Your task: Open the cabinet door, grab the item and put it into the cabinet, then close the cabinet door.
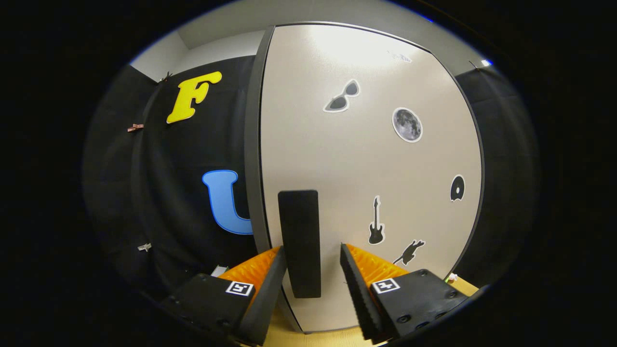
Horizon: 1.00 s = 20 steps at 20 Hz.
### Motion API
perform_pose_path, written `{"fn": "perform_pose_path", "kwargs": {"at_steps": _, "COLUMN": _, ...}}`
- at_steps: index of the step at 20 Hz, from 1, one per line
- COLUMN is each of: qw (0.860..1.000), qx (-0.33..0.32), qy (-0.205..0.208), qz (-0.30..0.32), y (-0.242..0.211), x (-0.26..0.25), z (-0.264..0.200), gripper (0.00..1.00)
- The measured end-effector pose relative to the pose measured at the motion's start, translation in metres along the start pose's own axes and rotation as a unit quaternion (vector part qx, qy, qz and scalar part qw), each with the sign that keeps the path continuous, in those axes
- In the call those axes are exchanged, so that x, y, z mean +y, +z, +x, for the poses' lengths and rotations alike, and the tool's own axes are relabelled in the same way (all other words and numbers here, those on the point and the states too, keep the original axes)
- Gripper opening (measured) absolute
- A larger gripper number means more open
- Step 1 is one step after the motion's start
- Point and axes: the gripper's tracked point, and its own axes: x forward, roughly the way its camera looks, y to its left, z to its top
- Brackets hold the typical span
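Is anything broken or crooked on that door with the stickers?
Nothing stands out. The door looks whole, its stickers lie flat, and the black handle stands straight between the open fingers.

A: What stands behind the tall off-white cabinet with the dark edge [366, 159]?

B: A black cloth booth wall [159, 193] hangs to its left, loosely folded, and more of the same cloth shows on its right. Small clips [135, 127] are pinned to the left stretch, one high, one lower.

A: And above the cloth?

B: A pale grey painted room wall [217, 48] rises over it and meets in a corner at the upper left.

A: The light?

B: It falls from above; a soft bright patch glares on the cabinet's upper front.

A: What is underneath?

B: A light yellow wooden surface [337, 337] runs beneath the cabinet's foot.
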Motion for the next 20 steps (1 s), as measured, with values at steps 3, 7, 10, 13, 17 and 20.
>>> {"fn": "perform_pose_path", "kwargs": {"at_steps": 3, "qw": 1.0, "qx": 0.003, "qy": -0.001, "qz": -0.013, "y": -0.002, "x": 0.005, "z": -0.002, "gripper": 0.59}}
{"fn": "perform_pose_path", "kwargs": {"at_steps": 7, "qw": 1.0, "qx": 0.004, "qy": -0.008, "qz": -0.025, "y": -0.003, "x": 0.004, "z": 0.002, "gripper": 0.39}}
{"fn": "perform_pose_path", "kwargs": {"at_steps": 10, "qw": 0.999, "qx": 0.014, "qy": -0.014, "qz": -0.04, "y": -0.005, "x": 0.003, "z": 0.003, "gripper": 0.32}}
{"fn": "perform_pose_path", "kwargs": {"at_steps": 13, "qw": 0.999, "qx": 0.014, "qy": -0.017, "qz": -0.039, "y": -0.004, "x": 0.002, "z": -0.001, "gripper": 0.22}}
{"fn": "perform_pose_path", "kwargs": {"at_steps": 17, "qw": 1.0, "qx": 0.006, "qy": -0.015, "qz": -0.027, "y": 0.0, "x": 0.002, "z": -0.016, "gripper": 0.22}}
{"fn": "perform_pose_path", "kwargs": {"at_steps": 20, "qw": 0.999, "qx": -0.001, "qy": -0.021, "qz": -0.03, "y": 0.008, "x": 0.002, "z": -0.034, "gripper": 0.22}}
